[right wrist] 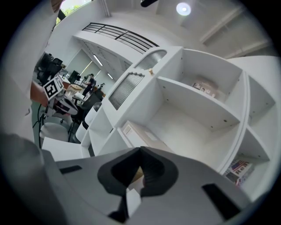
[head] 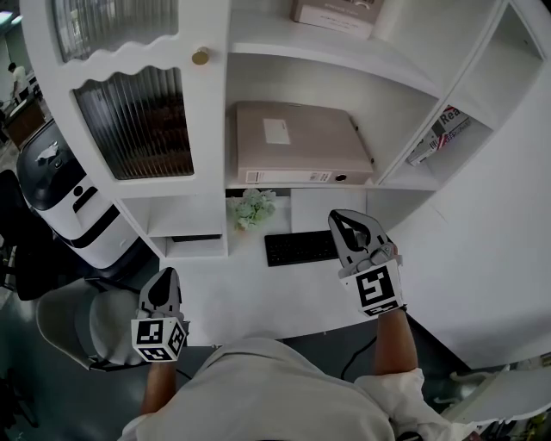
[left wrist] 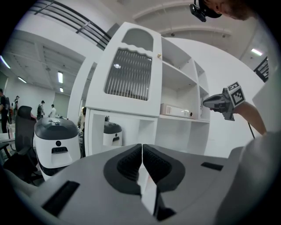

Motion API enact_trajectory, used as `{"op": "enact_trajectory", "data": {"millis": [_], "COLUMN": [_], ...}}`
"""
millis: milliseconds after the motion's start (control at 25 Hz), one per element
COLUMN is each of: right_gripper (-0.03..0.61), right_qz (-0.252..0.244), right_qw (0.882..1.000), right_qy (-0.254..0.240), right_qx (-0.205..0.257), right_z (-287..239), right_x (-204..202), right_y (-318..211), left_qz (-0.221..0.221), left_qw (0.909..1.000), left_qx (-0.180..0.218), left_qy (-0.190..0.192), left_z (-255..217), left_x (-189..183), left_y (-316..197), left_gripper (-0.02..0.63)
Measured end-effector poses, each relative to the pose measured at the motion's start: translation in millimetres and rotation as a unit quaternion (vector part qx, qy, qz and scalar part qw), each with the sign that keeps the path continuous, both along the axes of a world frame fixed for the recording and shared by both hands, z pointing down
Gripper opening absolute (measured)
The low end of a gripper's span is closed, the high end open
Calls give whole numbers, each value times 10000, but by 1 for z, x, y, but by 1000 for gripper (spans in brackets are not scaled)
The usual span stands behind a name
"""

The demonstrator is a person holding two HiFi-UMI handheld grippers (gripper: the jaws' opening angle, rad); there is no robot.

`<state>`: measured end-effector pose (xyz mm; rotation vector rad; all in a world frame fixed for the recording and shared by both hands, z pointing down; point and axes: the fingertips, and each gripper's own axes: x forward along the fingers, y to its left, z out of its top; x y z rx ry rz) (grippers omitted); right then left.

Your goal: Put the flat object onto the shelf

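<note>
A flat beige binder point(head: 297, 142) lies on the middle shelf point(head: 396, 177) of the white cabinet; it also shows in the left gripper view point(left wrist: 175, 110) and the right gripper view point(right wrist: 140, 134). My right gripper point(head: 340, 217) hovers over the desk in front of and below that shelf, jaws shut with nothing between them point(right wrist: 140, 151). My left gripper point(head: 164, 277) sits lower left near the desk's front edge, jaws also shut and empty point(left wrist: 142, 147). Neither gripper touches the binder.
A black keyboard point(head: 301, 248) and a small potted plant point(head: 254, 207) sit on the white desk point(head: 232, 293) under the shelf. A ribbed-glass door point(head: 138, 121) closes the left compartment. A magazine point(head: 439, 133) leans at right, a box point(head: 336, 13) sits above. A white machine point(head: 60, 185) and chair point(head: 73, 323) stand left.
</note>
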<state>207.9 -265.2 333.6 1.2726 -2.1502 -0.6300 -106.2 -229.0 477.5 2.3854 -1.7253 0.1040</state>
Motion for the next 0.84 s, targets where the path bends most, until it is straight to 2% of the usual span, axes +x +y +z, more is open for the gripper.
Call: {"op": "enact_trajectory", "data": {"millis": [160,360,840], "right_gripper": [3,3,3], "right_qz": [108,263,574], "right_qw": [9985,9912,9737], "right_qy": [-529,-1282,-2187], "right_qx": [109,211,267], "right_z": [-5,-10,-5], "right_x": [7,16,42], "right_y": [10,22,42], "left_qz": [78,147,190], "left_qw": [10000,9999,9997], "left_qx": [14,32,80], "left_qy": [-26,-55,-154], "left_z": [-1,-4,-9], "left_x": [5,10,14], "left_y": [0,1,3], "left_gripper": [6,6,7]}}
